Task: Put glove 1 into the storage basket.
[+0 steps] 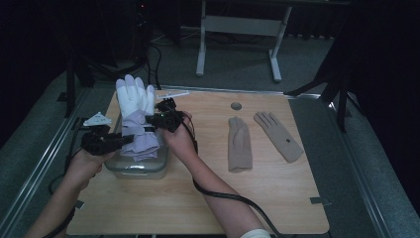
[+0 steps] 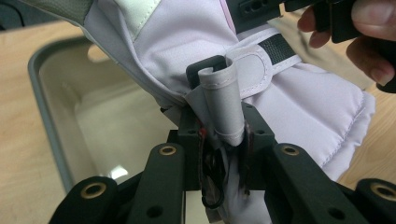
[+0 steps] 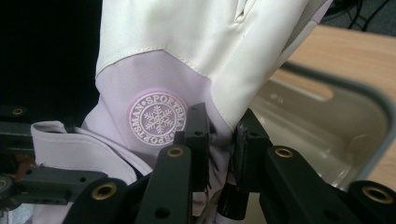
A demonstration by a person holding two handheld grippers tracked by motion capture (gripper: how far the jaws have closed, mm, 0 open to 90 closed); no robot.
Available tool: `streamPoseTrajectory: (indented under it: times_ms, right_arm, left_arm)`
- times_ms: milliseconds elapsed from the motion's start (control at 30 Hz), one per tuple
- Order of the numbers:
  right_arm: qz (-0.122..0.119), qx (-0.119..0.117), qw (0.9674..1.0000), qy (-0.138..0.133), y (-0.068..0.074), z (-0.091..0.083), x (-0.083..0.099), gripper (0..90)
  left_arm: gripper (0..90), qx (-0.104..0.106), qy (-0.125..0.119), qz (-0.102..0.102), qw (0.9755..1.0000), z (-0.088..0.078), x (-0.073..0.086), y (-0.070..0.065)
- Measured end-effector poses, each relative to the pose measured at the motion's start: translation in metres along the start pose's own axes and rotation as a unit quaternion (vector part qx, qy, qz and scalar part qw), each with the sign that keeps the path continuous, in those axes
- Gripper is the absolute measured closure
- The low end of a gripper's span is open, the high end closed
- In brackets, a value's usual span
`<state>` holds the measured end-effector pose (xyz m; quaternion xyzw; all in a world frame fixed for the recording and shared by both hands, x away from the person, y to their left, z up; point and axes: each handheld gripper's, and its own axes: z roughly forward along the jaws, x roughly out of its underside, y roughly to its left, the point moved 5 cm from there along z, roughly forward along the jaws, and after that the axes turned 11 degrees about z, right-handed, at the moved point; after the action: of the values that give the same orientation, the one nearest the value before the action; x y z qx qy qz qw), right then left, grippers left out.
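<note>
I have both grippers clamped on the white-and-lilac ski glove (image 1: 134, 114), which hangs upright over the clear plastic bin (image 1: 134, 167) at the left of the wooden table (image 1: 208, 198), its white fingers pointing up. My left gripper (image 1: 130, 139) comes in from the left and its jaws are pinched together on the cuff end: in the left gripper view I see the lilac fabric and a rolled grey tab (image 2: 223, 105) squeezed between the two black pads, with the wrist strap (image 2: 261, 60) just beyond them. My right gripper (image 1: 159, 118) bites the glove's side edge higher up; in the right gripper view the jaws are closed on the seam where white meets lilac, just beside the round snowflake badge (image 3: 157, 119). Two beige gloves (image 1: 240, 144) lie flat on the table well to the right.
</note>
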<state>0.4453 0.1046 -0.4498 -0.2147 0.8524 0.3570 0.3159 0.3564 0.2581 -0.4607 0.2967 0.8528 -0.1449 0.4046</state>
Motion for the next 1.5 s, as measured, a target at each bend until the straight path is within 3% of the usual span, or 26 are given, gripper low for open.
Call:
streamPoseTrajectory:
  times_ms: [133,200,367,567,633,767,800,900,933,967,1033,1133,1267,1333,1500]
  right_arm:
    - [0.004,0.006,0.9999,0.012,-0.004,0.012,0.011,78.1]
    - [0.02,0.014,0.9993,0.029,-0.015,0.024,0.026,78.1]
    - [0.032,0.026,0.9983,0.041,-0.025,0.031,0.04,78.1]
    - [0.035,0.035,0.9974,0.053,-0.028,0.036,0.049,78.1]
    - [0.04,0.031,0.9964,0.068,-0.028,0.036,0.05,78.1]
    - [0.037,0.034,0.996,0.073,-0.028,0.035,0.05,78.0]
    - [0.038,0.036,0.9958,0.076,-0.028,0.035,0.05,78.0]
    - [0.031,0.056,0.9938,0.092,-0.031,0.038,0.054,77.8]
    - [0.031,0.056,0.9938,0.092,-0.031,0.038,0.054,77.8]
    - [0.03,0.058,0.9933,0.096,-0.032,0.038,0.054,77.7]
    - [0.04,0.054,0.9917,0.109,-0.035,0.041,0.057,76.9]
    - [0.035,0.047,0.9918,0.113,-0.035,0.042,0.058,71.2]
    - [0.017,0.036,0.9934,0.108,-0.032,0.038,0.054,54.1]
    - [-0.002,0.036,0.9951,0.092,-0.032,0.032,0.05,47.3]
    - [-0.004,0.004,0.9983,0.057,-0.036,0.007,0.039,27.9]
  left_arm:
    - [74.9,0.009,0.013,-0.01,0.9998,0.009,0.012,0.003]
    - [74.6,0.017,0.03,-0.021,0.9992,0.019,0.021,0.003]
    - [72.4,0.027,0.062,-0.036,0.9971,0.034,0.033,0.001]
    - [64.1,0.016,0.079,-0.02,0.9965,0.038,0.037,-0.004]
    - [53.1,0.016,0.079,-0.024,0.9965,0.038,0.038,-0.005]
    - [45.5,0.012,0.071,-0.031,0.9969,0.036,0.039,-0.005]
    - [45.5,-0.002,0.061,-0.035,0.9975,0.032,0.039,-0.002]
    - [45.9,-0.012,0.028,-0.043,0.9986,0.022,0.032,-0.001]
    - [48.1,-0.012,0.028,-0.043,0.9986,0.022,0.032,-0.001]
    - [48.1,-0.012,0.006,-0.042,0.999,0.019,0.025,-0.003]
    - [52.5,-0.025,0.012,-0.031,0.9992,0.021,0.019,-0.007]
    - [54.9,-0.039,0.033,-0.009,0.9986,0.03,0.014,-0.012]
    - [56.9,-0.043,0.053,-0.008,0.9976,0.043,0.016,-0.013]
    - [58.8,-0.041,0.052,-0.009,0.9978,0.047,0.016,-0.014]
    - [59.4,-0.042,0.057,-0.006,0.9974,0.053,0.013,-0.017]
